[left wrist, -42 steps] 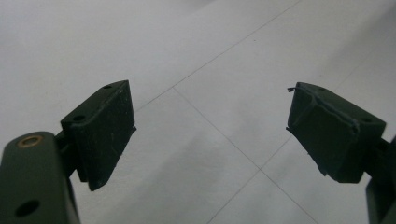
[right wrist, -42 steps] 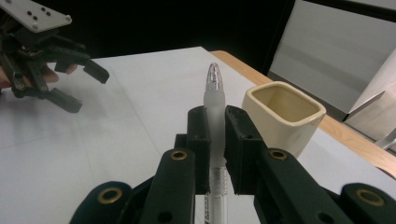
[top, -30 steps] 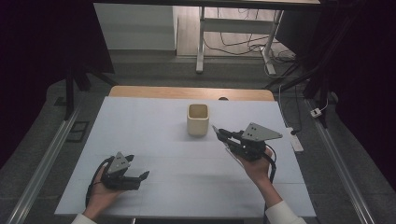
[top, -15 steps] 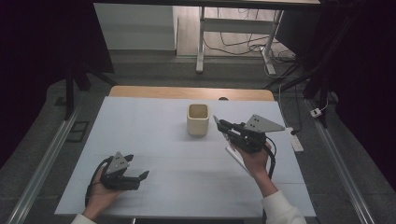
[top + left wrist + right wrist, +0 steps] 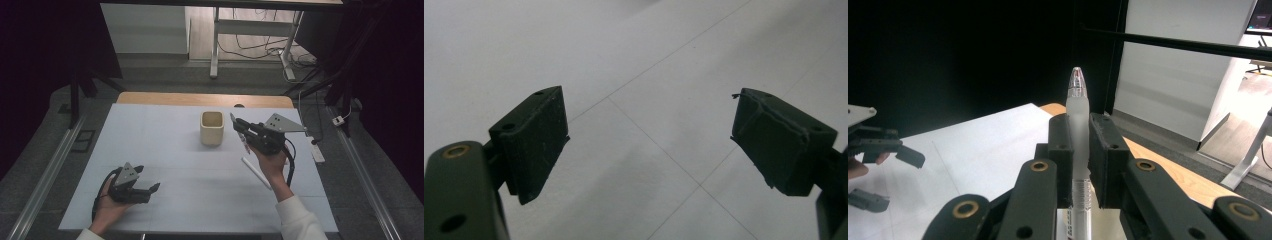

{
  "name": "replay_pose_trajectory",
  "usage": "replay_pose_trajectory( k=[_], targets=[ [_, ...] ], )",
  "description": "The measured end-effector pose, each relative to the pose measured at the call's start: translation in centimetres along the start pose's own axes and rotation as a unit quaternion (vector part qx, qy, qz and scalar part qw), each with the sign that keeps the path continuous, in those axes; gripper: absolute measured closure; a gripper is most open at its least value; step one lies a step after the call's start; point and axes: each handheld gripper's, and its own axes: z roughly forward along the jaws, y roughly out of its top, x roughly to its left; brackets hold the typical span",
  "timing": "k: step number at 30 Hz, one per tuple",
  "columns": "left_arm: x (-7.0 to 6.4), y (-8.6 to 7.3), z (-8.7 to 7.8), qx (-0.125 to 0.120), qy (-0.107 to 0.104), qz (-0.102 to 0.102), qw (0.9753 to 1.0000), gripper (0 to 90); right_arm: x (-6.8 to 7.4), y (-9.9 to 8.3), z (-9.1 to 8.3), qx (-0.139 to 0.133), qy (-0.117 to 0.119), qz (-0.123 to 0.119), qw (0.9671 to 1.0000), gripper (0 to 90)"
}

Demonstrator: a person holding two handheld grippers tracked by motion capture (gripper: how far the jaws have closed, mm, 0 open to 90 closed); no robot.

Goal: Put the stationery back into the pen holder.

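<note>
A cream cup (image 5: 212,128) stands upright on the white table (image 5: 165,150), right of its middle. Just right of the cup, my right gripper (image 5: 239,126) is held above the table, shut on a frosted white pen (image 5: 245,146) that slants with its upper end near the cup's rim. In the right gripper view the pen (image 5: 1077,115) stands clamped between the two jaws of the right gripper (image 5: 1080,135), tip upward. A second white pen (image 5: 256,172) lies on the table under that hand. My left gripper (image 5: 148,190) rests at the front left, open; its jaws (image 5: 649,140) hold nothing.
A wooden strip (image 5: 200,99) runs along the table's far edge. Metal rails (image 5: 45,175) flank the table on both sides. Beyond it stand desk legs (image 5: 215,45) and floor cables. The left gripper (image 5: 878,145) also appears far off in the right gripper view.
My right gripper has risen and moved a little farther from me with the pen, staying beside the cup. The left gripper has barely shifted.
</note>
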Motion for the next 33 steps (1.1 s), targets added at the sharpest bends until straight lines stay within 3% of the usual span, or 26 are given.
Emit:
replay_pose_trajectory(
  k=[12, 33],
  targets=[
    [0.1, 0.0, 0.0, 0.000, 0.000, -0.001, 1.0000, 15.2, -0.3, 1.5, 1.1, -0.006, -0.006, -0.004, 1.0000, 80.0],
    [0.1, 0.0, 0.0, 0.000, -0.001, -0.003, 1.0000, 15.2, -1.2, 2.1, 4.0, -0.006, -0.015, 0.020, 0.9997, 80.0]
  ],
)
